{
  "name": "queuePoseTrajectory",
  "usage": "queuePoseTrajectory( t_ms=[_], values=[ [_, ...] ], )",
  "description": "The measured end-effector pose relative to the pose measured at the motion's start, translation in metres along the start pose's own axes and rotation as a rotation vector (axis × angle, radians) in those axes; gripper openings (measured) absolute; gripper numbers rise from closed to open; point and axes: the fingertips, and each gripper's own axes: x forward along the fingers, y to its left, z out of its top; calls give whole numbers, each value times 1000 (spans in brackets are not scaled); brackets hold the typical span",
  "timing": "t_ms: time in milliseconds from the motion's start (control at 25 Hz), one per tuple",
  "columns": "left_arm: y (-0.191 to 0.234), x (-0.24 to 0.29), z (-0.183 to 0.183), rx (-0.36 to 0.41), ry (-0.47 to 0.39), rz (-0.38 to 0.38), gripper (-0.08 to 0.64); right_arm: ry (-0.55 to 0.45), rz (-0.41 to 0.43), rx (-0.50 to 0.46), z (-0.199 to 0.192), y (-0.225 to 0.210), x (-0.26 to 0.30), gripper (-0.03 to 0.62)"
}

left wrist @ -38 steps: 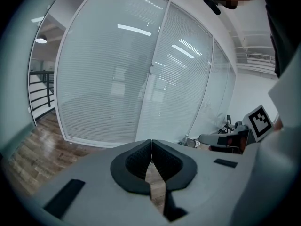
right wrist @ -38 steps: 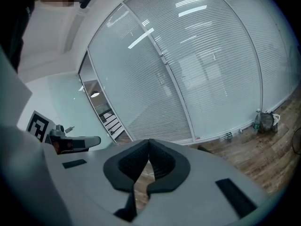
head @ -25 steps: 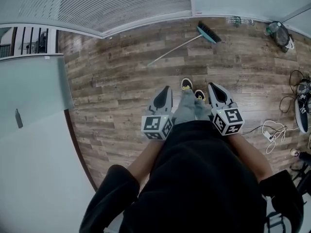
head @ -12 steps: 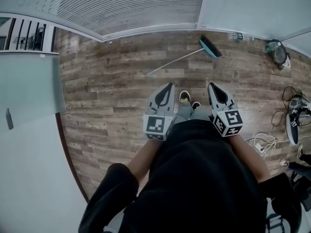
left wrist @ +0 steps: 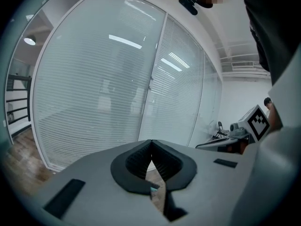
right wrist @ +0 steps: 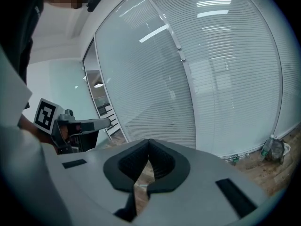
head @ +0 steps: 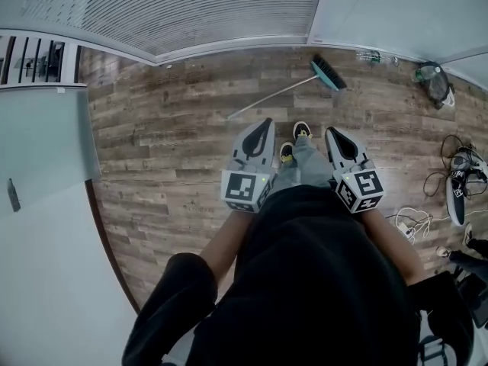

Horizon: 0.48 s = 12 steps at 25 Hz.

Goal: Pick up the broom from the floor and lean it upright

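The broom lies flat on the wood floor ahead, near the glass wall, its teal brush head at the right and its thin handle running down-left. My left gripper and right gripper are held out at waist height side by side, both shut with nothing in them, short of the broom. In the left gripper view the jaws meet at the tips; in the right gripper view the jaws meet too. The person's shoes show between the grippers.
A glass wall with blinds runs along the far side. A bottle and a dark bag lie by the wall at the right. Cables and a power strip and a shoe lie at the right.
The person has walked forward towards the broom, one foot now stepped ahead. Both grippers have moved on with the body and stayed shut.
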Motion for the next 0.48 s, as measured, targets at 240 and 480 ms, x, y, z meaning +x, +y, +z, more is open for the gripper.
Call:
queuePoseTrajectory(
  t_ms=[240, 480],
  values=[
    [-5, 37, 18, 36, 0, -49, 21, -24, -1, 22, 24, -34, 22, 14],
    [-11, 74, 25, 67, 49, -54, 21, -81, -18, 73, 49, -78, 33, 14]
  ],
)
